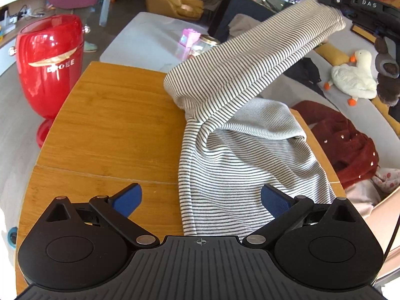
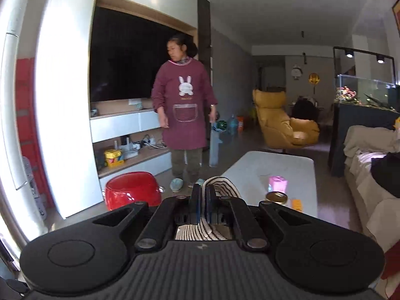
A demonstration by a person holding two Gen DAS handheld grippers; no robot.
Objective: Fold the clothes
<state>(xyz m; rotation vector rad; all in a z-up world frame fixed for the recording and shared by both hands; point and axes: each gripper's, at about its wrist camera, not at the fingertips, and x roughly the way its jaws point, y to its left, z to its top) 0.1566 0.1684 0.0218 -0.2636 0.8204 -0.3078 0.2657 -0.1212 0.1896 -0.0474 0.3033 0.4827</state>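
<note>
A black-and-white striped garment (image 1: 240, 155) lies along the right half of the wooden table (image 1: 107, 130). One end of it is lifted up and away to the upper right, where my right gripper (image 1: 322, 0) holds it high in the air. In the right wrist view my right gripper (image 2: 203, 197) is shut on a fold of the striped garment (image 2: 222, 186). My left gripper (image 1: 201, 197) hovers low at the table's near edge, open, with its blue pads either side of the garment's near end and nothing pinched.
A red bucket-shaped stand (image 1: 50, 65) is left of the table. A person in a maroon apron (image 2: 183, 110) stands beyond. A white coffee table (image 2: 270, 167) carries a jar (image 2: 276, 197) and a pink box (image 2: 277, 183). Red clothing (image 1: 347, 145) and a plush duck (image 1: 355, 77) lie on the sofa at right.
</note>
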